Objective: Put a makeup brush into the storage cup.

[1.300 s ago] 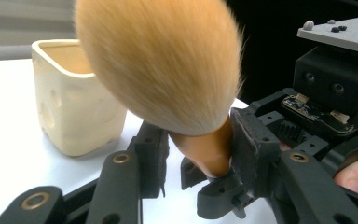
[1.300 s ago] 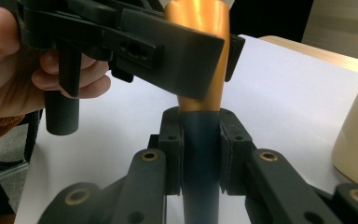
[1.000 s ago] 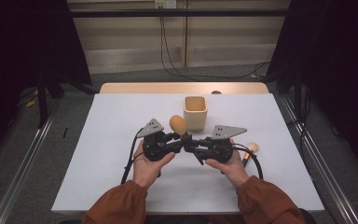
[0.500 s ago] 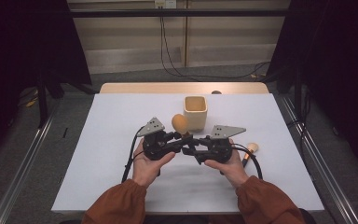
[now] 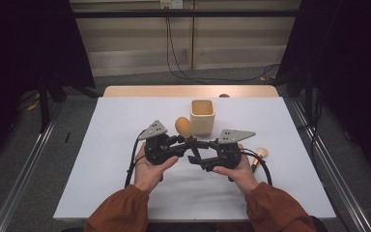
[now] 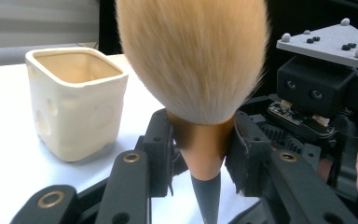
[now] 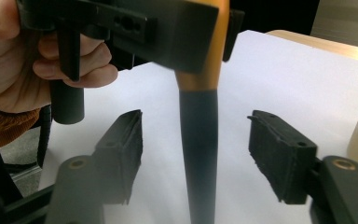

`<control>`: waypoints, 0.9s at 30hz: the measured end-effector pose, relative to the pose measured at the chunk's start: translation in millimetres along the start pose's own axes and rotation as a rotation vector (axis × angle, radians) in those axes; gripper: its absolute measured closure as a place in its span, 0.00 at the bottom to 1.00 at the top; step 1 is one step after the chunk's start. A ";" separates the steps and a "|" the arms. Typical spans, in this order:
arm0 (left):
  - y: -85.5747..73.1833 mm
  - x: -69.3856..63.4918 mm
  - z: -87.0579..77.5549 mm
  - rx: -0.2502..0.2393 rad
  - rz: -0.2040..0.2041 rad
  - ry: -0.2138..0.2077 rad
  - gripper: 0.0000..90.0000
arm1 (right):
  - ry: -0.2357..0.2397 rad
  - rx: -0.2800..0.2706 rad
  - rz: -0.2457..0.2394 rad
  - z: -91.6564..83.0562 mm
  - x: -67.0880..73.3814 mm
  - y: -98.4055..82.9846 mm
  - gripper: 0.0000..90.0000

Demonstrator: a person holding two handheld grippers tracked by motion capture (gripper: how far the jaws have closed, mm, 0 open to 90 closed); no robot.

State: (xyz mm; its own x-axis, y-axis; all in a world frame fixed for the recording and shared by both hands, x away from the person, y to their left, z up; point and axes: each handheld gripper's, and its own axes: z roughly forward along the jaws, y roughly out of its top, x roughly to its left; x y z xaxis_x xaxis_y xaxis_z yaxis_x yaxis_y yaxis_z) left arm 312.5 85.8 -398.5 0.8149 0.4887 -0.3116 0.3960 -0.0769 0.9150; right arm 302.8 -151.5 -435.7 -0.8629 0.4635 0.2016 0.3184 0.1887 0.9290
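My left hand-held gripper [image 6: 200, 154] is clamped on the brush [image 6: 193, 60] at its orange ferrule, and my right hand-held gripper [image 7: 196, 154] stands open around the dark handle. If I close the right one off-centre, the brush may twist or slip — and knock the cup [image 6: 77, 100] nearby.

A white tabletop [image 5: 106, 159] with a bare wooden strip along its 12 o'clock edge carries a cream square cup [image 5: 202, 116] just past centre toward 12 o'clock, and a small makeup brush [image 5: 258, 155] lying at 3 o'clock.

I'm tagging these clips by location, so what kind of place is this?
Likely a lab recording booth: a white table ringed by black curtains, floor rails, and cables on the back wall.
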 end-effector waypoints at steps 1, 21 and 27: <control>0.4 0.4 -0.8 -0.002 -0.002 0.006 0.71 | -0.001 0.000 0.004 -0.1 -0.6 -0.1 0.36; 15.2 10.5 -24.8 0.009 0.036 0.017 0.71 | 0.007 -0.038 0.066 -20.5 -9.5 3.9 0.05; 20.6 14.5 -31.6 0.019 0.039 0.024 0.71 | -0.001 -0.058 0.086 -30.1 -10.7 5.7 0.06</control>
State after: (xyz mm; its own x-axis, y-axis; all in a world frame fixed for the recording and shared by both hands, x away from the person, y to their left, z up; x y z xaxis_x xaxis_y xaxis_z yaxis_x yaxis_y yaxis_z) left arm 319.1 118.8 -376.1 0.8197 0.5055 -0.2693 0.3722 -0.1127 0.9213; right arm 302.0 -181.5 -423.2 -0.8327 0.4769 0.2812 0.3682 0.0977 0.9246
